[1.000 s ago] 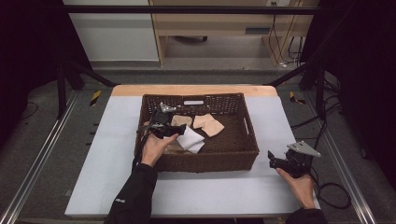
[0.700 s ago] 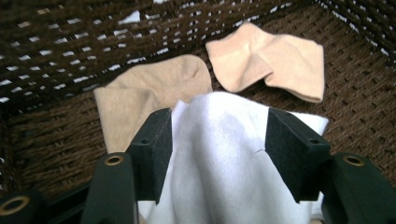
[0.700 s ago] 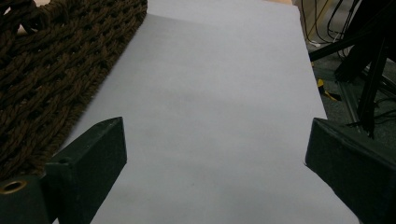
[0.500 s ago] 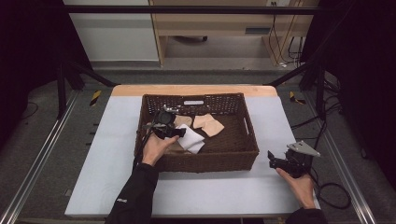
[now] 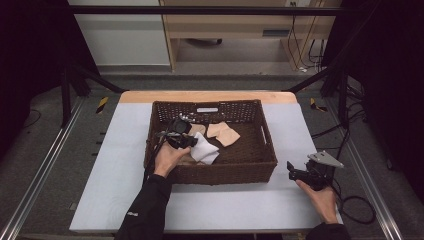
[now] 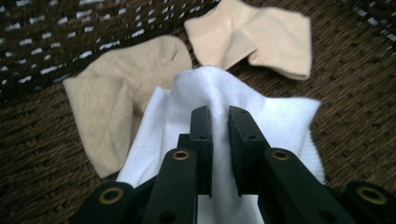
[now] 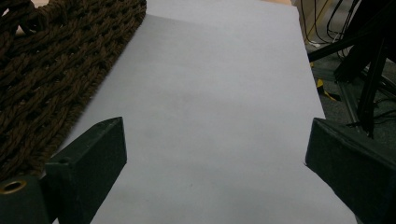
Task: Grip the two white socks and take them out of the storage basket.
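1. The left gripper (image 5: 184,140) is inside the brown wicker basket (image 5: 260,165), toward its left side; its jaws have just been closing and now pinch a raised fold of the white sock (image 6: 212,95) between the pads.
2. The white sock lies on the basket floor (image 5: 206,150), left of centre; part of it overlaps a beige sock (image 6: 121,84) just to its left in the left gripper view.
3. A second beige sock (image 6: 261,37) lies farther off, apart from the white one; from above it sits near the basket's middle (image 5: 224,134).
4. The right gripper (image 5: 295,174) rests over the white table (image 5: 240,205) just right of the basket's near right corner; its jaws (image 7: 215,154) stand wide apart with bare tabletop between them.
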`<control>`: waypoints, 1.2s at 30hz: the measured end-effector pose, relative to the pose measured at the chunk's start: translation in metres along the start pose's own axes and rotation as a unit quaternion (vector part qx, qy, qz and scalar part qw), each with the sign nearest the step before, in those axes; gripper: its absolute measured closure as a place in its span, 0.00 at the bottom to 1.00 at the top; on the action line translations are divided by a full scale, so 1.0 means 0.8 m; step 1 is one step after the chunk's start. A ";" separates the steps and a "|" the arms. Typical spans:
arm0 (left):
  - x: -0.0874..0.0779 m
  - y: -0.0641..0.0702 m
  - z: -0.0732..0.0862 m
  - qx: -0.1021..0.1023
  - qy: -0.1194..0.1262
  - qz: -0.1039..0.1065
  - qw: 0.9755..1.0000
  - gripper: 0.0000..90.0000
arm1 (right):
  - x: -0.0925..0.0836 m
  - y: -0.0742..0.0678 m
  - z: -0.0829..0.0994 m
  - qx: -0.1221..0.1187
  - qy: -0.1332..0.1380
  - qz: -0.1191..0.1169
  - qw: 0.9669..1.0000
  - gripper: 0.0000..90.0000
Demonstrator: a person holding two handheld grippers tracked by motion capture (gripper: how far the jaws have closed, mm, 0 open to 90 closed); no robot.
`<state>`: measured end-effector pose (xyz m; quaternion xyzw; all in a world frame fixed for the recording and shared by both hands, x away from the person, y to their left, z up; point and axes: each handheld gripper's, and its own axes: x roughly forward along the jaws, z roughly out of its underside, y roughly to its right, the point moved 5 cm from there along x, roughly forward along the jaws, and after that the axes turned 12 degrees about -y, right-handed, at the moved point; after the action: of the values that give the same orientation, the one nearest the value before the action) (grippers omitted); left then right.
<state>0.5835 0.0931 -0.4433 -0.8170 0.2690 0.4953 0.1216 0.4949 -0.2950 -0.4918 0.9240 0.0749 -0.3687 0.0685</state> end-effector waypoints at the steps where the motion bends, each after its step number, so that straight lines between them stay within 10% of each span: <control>1: -0.003 0.000 -0.001 -0.001 0.011 0.003 1.000 0.90 | 0.000 0.000 0.000 0.000 0.000 -0.001 1.000 0.06; 9: -0.029 -0.005 -0.009 -0.010 0.098 0.005 0.995 0.90 | 0.001 0.000 0.000 0.000 0.000 0.000 1.000 0.06; 16: -0.057 -0.005 -0.017 -0.024 0.178 0.003 0.984 0.90 | 0.001 -0.001 0.000 0.001 0.000 -0.001 1.000 0.06; 36: -0.148 -0.004 -0.019 -0.031 0.281 0.005 0.959 0.91 | -0.001 0.001 -0.001 0.006 0.003 0.000 1.000 0.06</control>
<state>0.5537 0.1266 -0.3327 -0.9253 0.2811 0.2542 0.0128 0.4949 -0.2956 -0.4909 0.9253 0.0730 -0.3667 0.0629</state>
